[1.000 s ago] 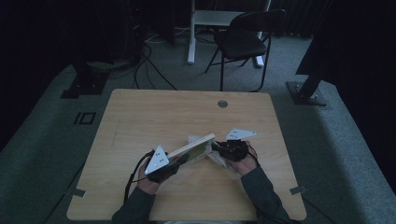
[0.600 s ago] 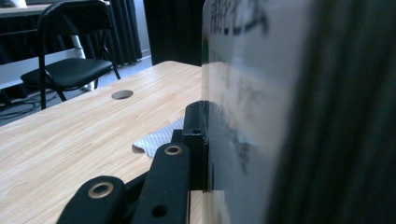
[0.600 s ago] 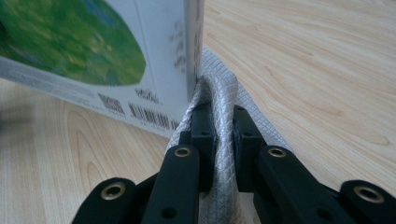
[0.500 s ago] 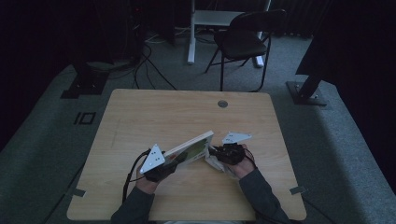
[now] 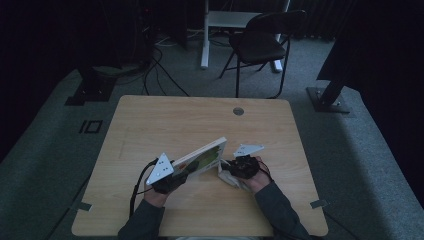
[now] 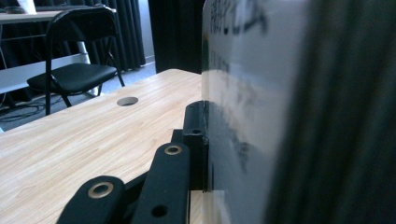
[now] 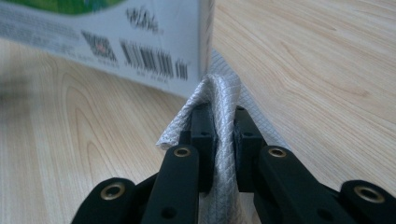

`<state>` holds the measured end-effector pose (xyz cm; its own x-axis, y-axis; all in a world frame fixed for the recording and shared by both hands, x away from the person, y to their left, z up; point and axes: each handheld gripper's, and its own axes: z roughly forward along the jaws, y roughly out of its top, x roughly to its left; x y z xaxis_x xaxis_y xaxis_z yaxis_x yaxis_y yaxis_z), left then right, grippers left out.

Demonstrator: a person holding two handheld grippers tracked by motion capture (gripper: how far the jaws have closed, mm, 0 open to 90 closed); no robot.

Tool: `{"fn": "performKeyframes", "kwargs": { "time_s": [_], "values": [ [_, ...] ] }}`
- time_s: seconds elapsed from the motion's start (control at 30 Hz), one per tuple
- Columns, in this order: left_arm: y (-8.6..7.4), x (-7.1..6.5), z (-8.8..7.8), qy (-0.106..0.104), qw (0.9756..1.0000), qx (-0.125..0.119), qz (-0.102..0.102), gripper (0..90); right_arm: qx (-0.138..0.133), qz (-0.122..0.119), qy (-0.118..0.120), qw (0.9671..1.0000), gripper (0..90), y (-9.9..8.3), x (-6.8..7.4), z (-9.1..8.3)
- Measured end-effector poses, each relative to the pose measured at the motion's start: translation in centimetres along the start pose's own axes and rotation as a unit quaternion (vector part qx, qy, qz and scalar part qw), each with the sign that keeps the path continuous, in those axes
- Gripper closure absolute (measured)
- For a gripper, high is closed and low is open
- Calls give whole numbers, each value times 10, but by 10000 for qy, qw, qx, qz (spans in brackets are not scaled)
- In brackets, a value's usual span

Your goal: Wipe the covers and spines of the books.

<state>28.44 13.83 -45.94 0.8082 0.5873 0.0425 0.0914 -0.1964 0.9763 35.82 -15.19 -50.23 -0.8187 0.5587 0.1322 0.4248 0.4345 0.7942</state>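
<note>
- Far half of table (image 5: 200, 120) bare wood, open passage; only a round cable hole (image 5: 238, 111) near the far edge.
- Near middle taken up: box (image 5: 202, 159) held tilted between the two hands, blocks a straight path from left to right.
- Left gripper (image 5: 172, 176) clamped on the box's near-left end; box face walls off the right side of the left gripper view.
- Right gripper (image 7: 224, 140) pinches a grey cloth (image 7: 219, 100) just at the box corner, probably touching it; blurred.
- Bare strips of wood along the left and right table edges.
- Chair (image 5: 262, 45) well beyond the table.
</note>
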Motion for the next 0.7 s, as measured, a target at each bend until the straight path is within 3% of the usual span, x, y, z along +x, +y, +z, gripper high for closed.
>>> {"fn": "performKeyframes", "kwargs": {
  "time_s": [0.33,0.7],
  "values": [
    [-2,5,-3,206,9998,34,-24,782,-86,-33,-179,9998,825,3,-4,-11],
    [-6,6,1,314,9993,219,6,781,-558,-3,-439,9975,825,15,-7,-43]
  ]
}}
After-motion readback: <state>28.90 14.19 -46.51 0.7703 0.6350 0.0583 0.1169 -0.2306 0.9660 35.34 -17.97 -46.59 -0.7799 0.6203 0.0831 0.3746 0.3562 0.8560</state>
